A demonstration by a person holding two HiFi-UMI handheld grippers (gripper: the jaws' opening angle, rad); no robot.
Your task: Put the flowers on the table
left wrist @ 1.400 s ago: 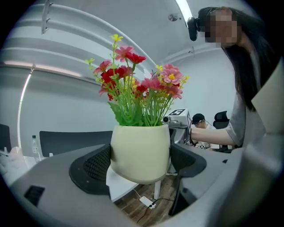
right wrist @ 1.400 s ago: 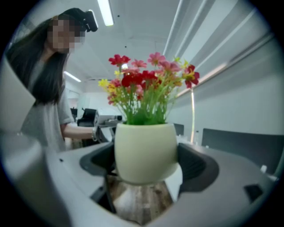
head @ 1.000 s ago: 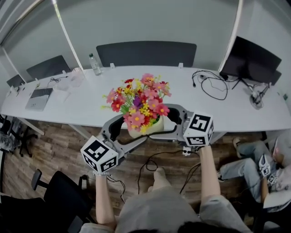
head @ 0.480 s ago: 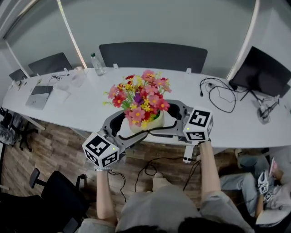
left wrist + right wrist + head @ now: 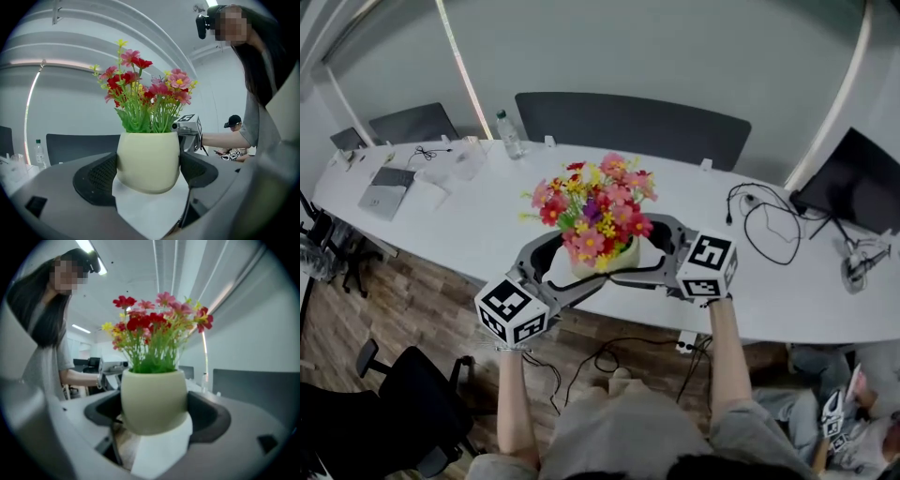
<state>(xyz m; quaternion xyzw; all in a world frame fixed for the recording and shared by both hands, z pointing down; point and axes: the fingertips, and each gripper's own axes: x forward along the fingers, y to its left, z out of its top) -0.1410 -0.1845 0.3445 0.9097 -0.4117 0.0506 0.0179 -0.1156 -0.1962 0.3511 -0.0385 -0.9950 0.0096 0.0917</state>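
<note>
A long white table (image 5: 441, 220) is stretching across a grey-walled room with dark chairs (image 5: 633, 127) at 12 o'clock, the cream round pot of red, pink and yellow flowers (image 5: 617, 259) is hanging farther over its near edge than a second ago, and the left gripper (image 5: 565, 272) from 7 o'clock and the right gripper (image 5: 660, 253) from 4 o'clock are each clamping the pot's sides, forearms (image 5: 511, 394) reaching forward.

Bright even ceiling light; fisheye edge distortion; right gripper view soft, blurred.
</note>
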